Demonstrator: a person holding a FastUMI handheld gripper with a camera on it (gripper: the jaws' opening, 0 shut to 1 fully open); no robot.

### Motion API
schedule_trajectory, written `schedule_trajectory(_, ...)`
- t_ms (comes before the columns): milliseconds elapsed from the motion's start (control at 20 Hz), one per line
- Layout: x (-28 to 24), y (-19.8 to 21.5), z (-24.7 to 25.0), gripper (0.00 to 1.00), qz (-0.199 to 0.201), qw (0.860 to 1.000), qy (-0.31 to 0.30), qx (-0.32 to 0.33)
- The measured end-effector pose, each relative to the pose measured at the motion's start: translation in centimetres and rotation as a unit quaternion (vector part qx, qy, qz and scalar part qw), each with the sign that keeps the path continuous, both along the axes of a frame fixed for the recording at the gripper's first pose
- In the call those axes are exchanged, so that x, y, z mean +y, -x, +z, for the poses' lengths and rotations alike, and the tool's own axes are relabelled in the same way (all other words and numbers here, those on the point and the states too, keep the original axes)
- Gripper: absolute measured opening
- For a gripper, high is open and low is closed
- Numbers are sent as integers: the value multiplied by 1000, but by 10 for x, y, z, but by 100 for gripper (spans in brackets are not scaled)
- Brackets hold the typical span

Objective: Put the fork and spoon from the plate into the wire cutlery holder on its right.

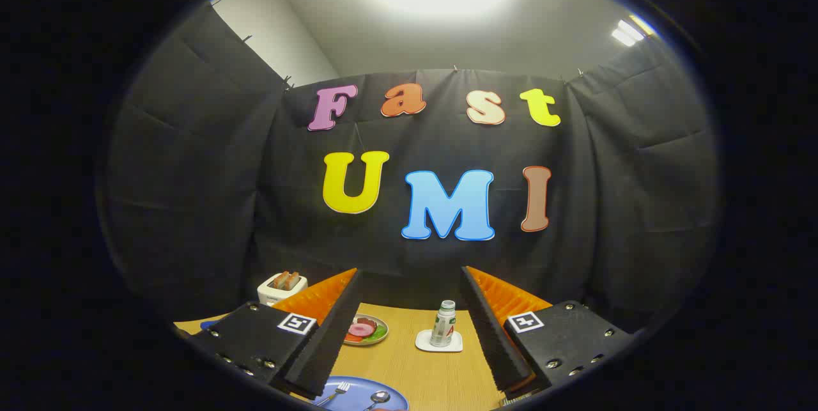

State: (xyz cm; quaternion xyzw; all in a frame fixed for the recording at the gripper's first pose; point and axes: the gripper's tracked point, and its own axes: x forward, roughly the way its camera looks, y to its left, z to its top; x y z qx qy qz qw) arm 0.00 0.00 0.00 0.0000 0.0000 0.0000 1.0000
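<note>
Gripper (409, 328) open, empty; fork (335, 392) and spoon (377, 397) on plate (396, 400), heads pointing away.

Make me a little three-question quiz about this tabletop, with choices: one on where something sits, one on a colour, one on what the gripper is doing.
1. Where do the fork and spoon lie?
A. on the blue plate
B. in the toaster
C. on the white coaster

2. What colour is the toaster?
A. red
B. white
C. green

3. How are the gripper's fingers?
A. shut on the fork
B. shut on the bottle
C. open, holding nothing

Answers: 1 A, both rest on the plate between the fingers. 2 B, its body is white. 3 C, the fingers stand wide apart; the small bottle on its coaster stands beyond them.
</note>
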Motion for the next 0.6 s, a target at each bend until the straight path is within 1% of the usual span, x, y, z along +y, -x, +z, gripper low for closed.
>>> schedule_trajectory(600,4,4,-1,93,4,1000,2,0)
